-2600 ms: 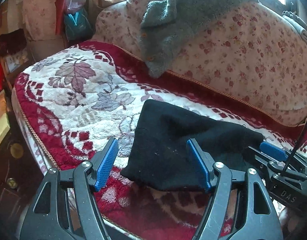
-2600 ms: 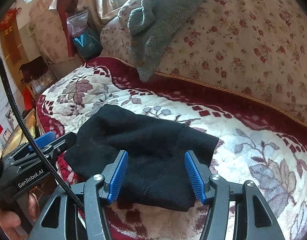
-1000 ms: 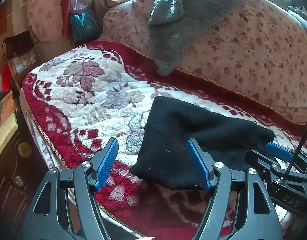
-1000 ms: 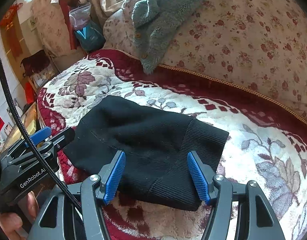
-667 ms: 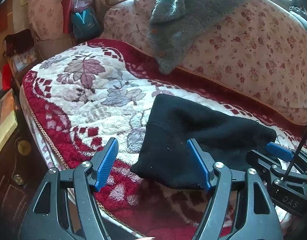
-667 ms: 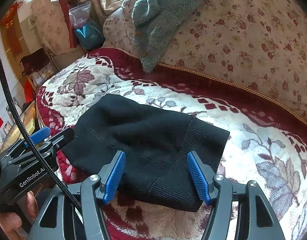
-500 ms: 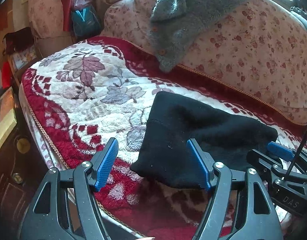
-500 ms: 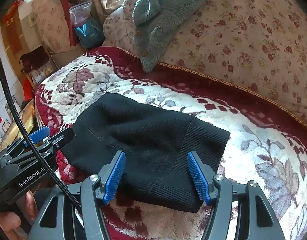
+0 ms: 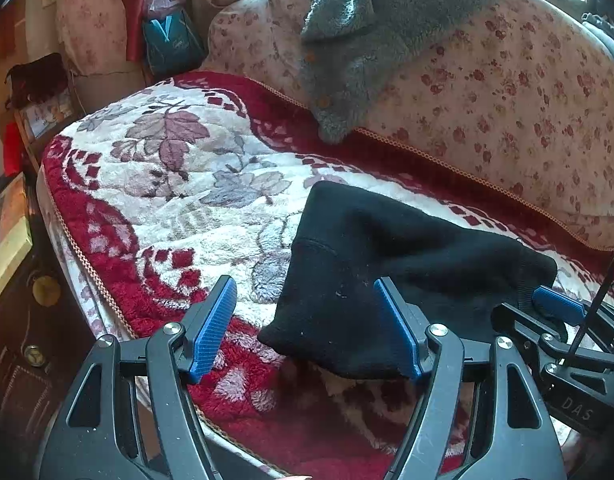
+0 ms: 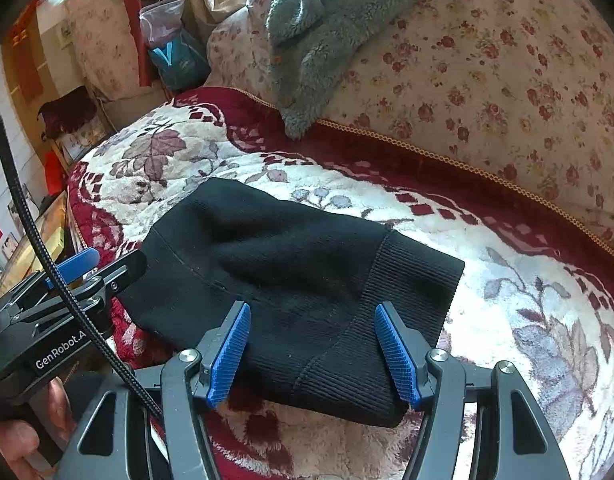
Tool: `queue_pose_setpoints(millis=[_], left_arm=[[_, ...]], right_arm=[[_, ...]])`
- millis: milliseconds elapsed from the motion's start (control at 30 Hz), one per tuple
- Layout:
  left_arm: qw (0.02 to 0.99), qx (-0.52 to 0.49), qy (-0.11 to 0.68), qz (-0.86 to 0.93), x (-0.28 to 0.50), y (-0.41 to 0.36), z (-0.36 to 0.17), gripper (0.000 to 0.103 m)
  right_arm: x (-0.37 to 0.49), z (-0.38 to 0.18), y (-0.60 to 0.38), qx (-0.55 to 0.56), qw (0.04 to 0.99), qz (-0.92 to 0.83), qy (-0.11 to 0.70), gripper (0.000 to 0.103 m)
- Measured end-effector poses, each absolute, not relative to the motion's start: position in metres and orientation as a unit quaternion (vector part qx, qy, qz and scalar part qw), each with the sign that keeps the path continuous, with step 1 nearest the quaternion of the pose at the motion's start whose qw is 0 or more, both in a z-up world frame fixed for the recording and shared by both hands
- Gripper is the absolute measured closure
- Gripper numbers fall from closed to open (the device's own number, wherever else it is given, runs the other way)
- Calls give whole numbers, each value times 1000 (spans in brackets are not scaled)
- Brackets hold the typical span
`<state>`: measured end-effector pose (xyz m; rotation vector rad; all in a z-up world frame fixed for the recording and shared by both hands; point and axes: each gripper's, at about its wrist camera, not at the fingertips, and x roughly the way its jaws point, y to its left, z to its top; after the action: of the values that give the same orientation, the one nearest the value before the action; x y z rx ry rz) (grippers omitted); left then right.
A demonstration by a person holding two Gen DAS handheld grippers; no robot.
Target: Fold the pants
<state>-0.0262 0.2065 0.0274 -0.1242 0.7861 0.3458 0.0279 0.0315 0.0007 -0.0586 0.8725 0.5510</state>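
The black pants lie folded into a compact bundle on the red-and-white floral blanket, near the sofa seat's front edge. My left gripper hovers open over their left end, nothing between its blue pads. In the right wrist view the pants show their ribbed cuff at the right end, and my right gripper hangs open just above their near edge, not pressing on them. Each gripper shows in the other's view: the right one at the far right, the left one at the far left.
A grey fleece garment hangs over the flowered sofa backrest. A teal bag and clutter stand beyond the sofa's left end. A black cable runs past the left gripper, and a hand holds that gripper.
Since the earliest frames both views have shifted slightly, so the pants sit a little further from the fingers. Over the last second nothing has moved. Both grippers stay open.
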Motion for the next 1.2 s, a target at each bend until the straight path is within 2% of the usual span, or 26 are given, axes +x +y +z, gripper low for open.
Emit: queue_pose_setpoints(millis=[1000,1200], left_arm=[[909,-56,379,167,-25,204,27,32],[921,-32,353,163,-29,197,32,32]], right_arm=[[27,0,32,-27,870,262,418,40],[27,1,30,-21,870,264,417,40]])
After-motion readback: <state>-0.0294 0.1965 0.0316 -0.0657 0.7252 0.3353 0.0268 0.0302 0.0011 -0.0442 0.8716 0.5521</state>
